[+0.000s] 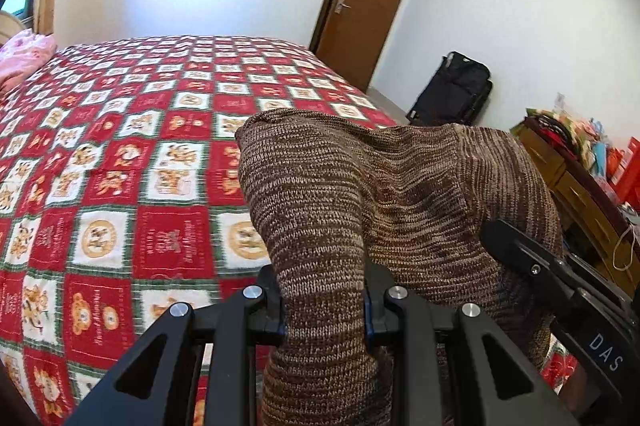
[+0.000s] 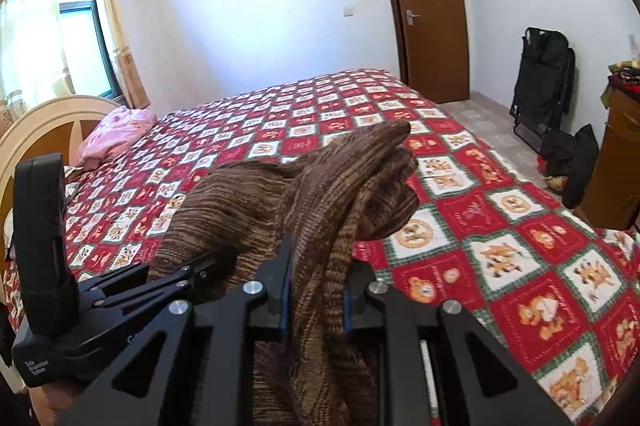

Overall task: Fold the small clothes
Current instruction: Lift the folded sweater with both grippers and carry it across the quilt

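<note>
Brown knit garment is off the bed, hanging between my two grippers above the red checked bedspread. Looks like a small sweater or similar; can't tell which edge is hem or shoulder from here.

Left gripper is clamped on a bunched fold of the knit, fabric filling the gap between the jaws. Right gripper same: jaws pinched on a thick gathered wad, with a loose end flopping forward past the tips.

Handling judgement: soft, limp, chunky knit. Light enough, but it sags and stretches under its own weight (no stiffness to help me). Not slippery, the ribbed texture bites on the pads. Not fragile, though loops could snag on jaw edges. Current grips are on wads, not clean edges. For a tidy fold I'd want corners or a seam line, both grips level, fabric taut between them before laying down.

Containers: none in play on the bed. Wooden dresser at the side has a pile of coloured stuff on top; contents too blurred to name. Black folded frame leans against the wall by the door. Pink bedding near the headboard, well apart from the knit.
</note>
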Motion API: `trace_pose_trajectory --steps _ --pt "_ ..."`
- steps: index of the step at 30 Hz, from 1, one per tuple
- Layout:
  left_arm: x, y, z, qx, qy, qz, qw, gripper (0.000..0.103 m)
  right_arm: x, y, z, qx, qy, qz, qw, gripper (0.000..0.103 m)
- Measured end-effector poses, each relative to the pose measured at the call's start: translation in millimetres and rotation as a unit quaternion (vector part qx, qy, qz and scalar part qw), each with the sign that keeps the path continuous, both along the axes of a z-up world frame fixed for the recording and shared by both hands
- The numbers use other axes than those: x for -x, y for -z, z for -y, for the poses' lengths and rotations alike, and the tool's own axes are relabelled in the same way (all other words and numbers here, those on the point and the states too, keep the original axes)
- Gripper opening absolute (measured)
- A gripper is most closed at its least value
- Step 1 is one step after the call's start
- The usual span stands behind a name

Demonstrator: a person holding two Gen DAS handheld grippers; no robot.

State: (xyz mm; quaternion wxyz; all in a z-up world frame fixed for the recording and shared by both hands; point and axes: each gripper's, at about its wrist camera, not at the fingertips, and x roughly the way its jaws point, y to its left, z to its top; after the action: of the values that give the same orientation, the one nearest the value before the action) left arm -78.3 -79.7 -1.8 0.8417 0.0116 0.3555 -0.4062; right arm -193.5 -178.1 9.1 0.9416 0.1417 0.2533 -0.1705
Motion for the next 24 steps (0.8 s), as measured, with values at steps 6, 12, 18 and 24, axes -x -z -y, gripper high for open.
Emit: trace_pose_trajectory --steps 6,12,18,24 --pt "19.8 1.2 25.0 0.0 0.023 -0.002 0.9997 0.027 22.8 -1.9 14.3 0.001 0.021 0.004 1.0 0.021" --pt "35.2 -2.8 49.0 0.0 0.049 0.003 0.9988 0.027 42.9 -4.0 30.3 0.003 0.039 0.01 0.999 0.021" --pt "49.5 -4.1 77.7 0.0 0.078 0.005 0.9969 0.027 62.7 -7.6 46.3 0.016 0.063 0.012 0.998 0.021" --pt "58.2 -0.7 103.9 0.002 0.096 0.0 0.9954 0.027 76.4 -9.1 64.6 0.015 0.082 0.014 0.996 0.021"
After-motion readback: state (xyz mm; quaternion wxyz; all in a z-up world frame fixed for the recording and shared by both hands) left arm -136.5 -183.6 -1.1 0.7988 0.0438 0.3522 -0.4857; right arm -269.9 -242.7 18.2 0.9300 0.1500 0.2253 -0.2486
